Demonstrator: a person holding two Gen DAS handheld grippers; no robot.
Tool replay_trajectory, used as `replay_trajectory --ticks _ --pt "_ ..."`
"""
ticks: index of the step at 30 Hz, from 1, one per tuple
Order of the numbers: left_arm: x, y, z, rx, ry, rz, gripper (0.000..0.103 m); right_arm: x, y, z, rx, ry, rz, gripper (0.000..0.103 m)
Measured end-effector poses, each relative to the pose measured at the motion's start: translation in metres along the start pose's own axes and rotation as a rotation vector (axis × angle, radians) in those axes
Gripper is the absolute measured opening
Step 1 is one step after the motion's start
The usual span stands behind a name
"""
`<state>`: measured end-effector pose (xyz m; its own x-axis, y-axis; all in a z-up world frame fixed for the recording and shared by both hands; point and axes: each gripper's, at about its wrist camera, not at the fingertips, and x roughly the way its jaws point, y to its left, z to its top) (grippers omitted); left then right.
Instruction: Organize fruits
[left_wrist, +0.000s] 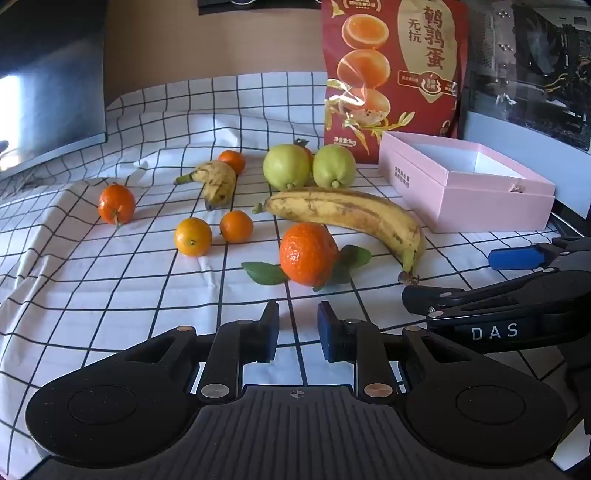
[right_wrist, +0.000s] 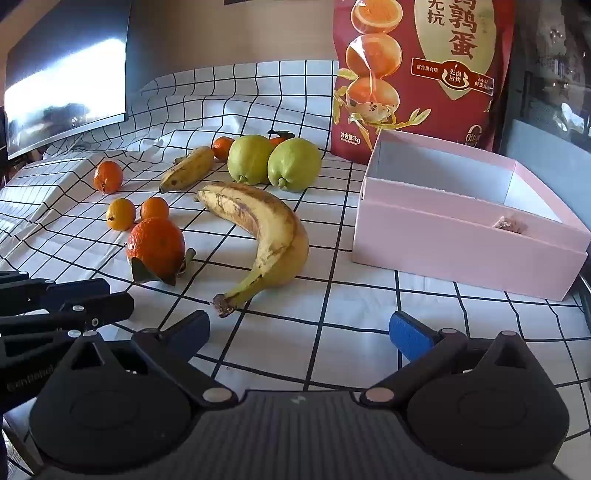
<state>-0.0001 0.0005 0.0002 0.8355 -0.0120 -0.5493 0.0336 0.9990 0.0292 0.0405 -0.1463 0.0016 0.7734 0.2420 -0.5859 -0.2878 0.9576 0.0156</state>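
Fruits lie scattered on the checked cloth (left_wrist: 110, 314), left of the empty pink box (right_wrist: 461, 240). Right gripper (right_wrist: 299, 332) spread wide nearest the large banana (right_wrist: 266, 236); left gripper (left_wrist: 298, 328) narrowly parted, empty, facing the leafy mandarin (left_wrist: 306, 253).

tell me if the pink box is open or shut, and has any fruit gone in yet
Open: the pink box has no lid on and its white inside shows. No fruit is in it; only a small brownish scrap lies by the front wall.
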Motion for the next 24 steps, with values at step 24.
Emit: replay_trajectory --ticks 24 --pt "0.007 -0.014 0.002 0.063 0.010 -0.075 0.025 -0.011 -0.021 -0.008 0.032 -0.001 -0.055 0.103"
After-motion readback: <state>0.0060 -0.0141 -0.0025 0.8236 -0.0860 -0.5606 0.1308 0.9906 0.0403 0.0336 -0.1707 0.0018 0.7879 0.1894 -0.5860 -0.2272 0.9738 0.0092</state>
